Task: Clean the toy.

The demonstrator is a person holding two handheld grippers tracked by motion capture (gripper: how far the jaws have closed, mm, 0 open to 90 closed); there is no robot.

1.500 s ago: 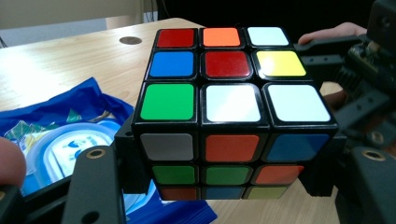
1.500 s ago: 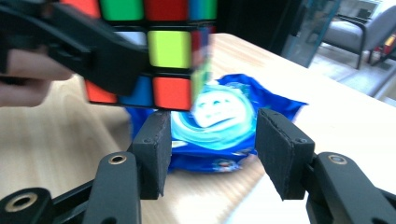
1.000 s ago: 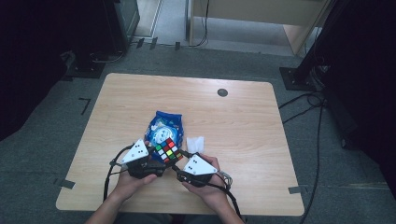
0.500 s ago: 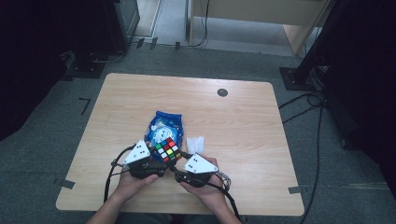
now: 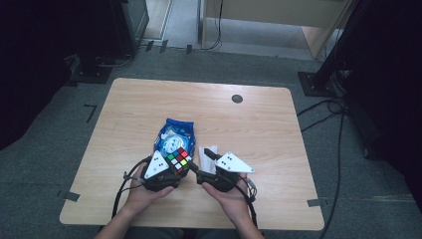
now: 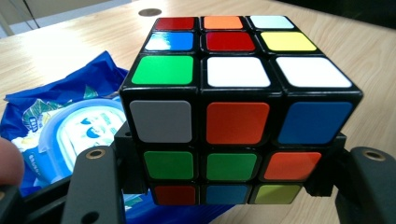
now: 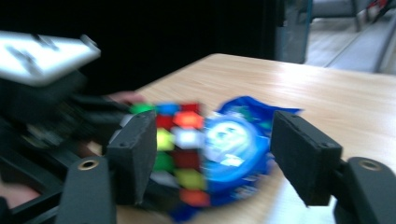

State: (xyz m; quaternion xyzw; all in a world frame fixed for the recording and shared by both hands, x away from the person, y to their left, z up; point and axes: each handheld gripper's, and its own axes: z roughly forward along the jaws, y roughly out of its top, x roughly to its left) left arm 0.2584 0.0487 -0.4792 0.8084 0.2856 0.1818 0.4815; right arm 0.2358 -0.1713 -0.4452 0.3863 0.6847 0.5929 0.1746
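I hold a Rubik's cube (image 6: 240, 105) in my left gripper (image 5: 175, 168), low above the near middle of the wooden table (image 5: 259, 124). In the left gripper view the two black jaws press on the cube's lower side faces, one on each side, so the cube is clamped between them. The cube sits square in the grip: its top face looks up, with a red, orange and white row at the far edge, blue, red and yellow in the middle, and green, white, white nearest me. The face turned toward the gripper's camera shows grey-white, orange and blue on top, then green, green, orange, then red, blue and a yellow-green tile. A cube has no long axis to tell; its edges run level and upright, not tilted.

Just beyond the cube, on the table, lies a blue snack packet (image 5: 175, 135), sealed and flat, with a pale round picture on it; I cannot see what is inside. Its long axis runs away from me toward the far edge.

My right gripper (image 5: 203, 162) stands just right of the cube. Its jaws have just been opening and now stand apart, released, with nothing pressed between them; its own view is blurred. A small white wrapper (image 5: 210, 151) lies beside it.
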